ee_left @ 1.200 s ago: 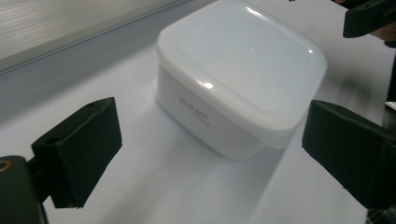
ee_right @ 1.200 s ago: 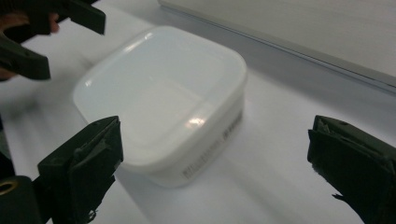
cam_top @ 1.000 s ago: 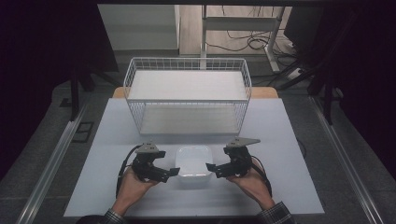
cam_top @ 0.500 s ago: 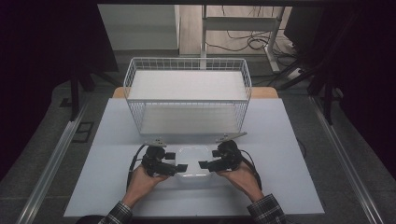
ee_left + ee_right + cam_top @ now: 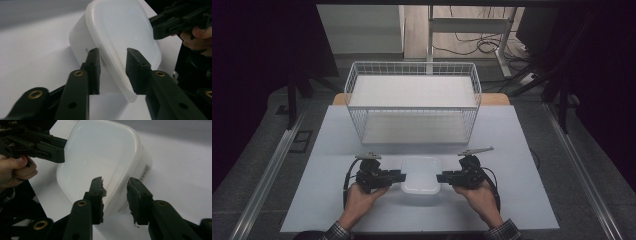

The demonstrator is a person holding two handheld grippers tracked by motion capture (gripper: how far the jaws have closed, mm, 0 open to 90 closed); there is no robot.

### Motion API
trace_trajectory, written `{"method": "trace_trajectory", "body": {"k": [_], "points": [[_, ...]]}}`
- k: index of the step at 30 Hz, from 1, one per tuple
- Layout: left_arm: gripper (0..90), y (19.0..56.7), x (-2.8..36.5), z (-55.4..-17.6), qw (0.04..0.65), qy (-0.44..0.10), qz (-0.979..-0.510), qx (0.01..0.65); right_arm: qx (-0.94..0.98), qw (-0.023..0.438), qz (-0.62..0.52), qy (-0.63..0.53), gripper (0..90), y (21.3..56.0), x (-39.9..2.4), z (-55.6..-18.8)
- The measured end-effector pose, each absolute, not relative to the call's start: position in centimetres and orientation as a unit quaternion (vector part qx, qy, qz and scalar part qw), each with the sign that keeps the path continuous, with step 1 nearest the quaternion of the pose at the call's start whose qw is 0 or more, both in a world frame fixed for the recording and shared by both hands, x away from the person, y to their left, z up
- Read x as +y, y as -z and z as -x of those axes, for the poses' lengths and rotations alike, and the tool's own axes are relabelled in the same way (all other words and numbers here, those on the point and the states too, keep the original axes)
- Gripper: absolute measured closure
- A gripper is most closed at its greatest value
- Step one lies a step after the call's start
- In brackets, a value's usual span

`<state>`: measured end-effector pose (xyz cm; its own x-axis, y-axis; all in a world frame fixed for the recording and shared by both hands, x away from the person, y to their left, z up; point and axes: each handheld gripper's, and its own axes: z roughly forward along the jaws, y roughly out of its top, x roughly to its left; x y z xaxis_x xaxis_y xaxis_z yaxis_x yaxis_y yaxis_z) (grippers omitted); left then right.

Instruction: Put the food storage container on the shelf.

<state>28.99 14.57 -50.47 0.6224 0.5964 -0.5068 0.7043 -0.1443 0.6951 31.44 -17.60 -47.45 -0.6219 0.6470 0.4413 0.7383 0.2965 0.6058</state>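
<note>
So the white plastic tub [image 5: 421, 174] sits lid-on at the near middle of the table [image 5: 522, 150], right betw the two claws, w/ the wire basket [image 5: 412, 102] further back behind it. Left claw [image 5: 398, 176] comes at it from its left side, right claw [image 5: 443, 177] from its right side, both pointing inward at each other, about equally close, so neither hand has the edge.

Both have just been closing, w/ the tub's lid rim between the jaws. In the left gripper view the left claw [image 5: 112, 53] straddles the rim edge, one jaw under the lip and one over the lid. Same deal in the right gripper view, right claw [image 5: 115, 182] straddling the opposite edge. Can't tell 100% if the pads are actually pressing yet, looks v. close tho.

Tub is a rounded rectangle, smooth, milky, semi-glossy, barcode sticker on one side wall. Right claw's pads look chewed up and ragged. IMO the lift depends on both sides biting evenly.
</note>
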Motion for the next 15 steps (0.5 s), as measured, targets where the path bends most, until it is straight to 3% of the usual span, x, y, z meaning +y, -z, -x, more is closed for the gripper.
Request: {"method": "trace_trajectory", "body": {"k": [4, 6, 9, 15], "points": [[72.1, 50.1, 14.5, -28.6, 0.497, 0.045, -0.746, 0.442, -0.8, 0.039, 0.437, 0.409, 72.1, 47.1, -17.5, -30.9], [79.8, 50.0, 14.7, -28.5, 0.503, 0.048, -0.74, 0.445, -0.801, 0.017, 0.437, 0.409, 76.3, 46.8, -17.4, -30.5], [80.0, 50.0, 14.5, -28.4, 0.496, 0.03, -0.745, 0.445, -0.805, -0.028, 0.429, 0.408, 77.8, 46.6, -17.0, -30.2], [80.1, 49.7, 14.6, -28.6, 0.499, 0.023, -0.743, 0.445, -0.802, -0.033, 0.424, 0.419, 77.9, 46.7, -17.0, -30.4]]}}
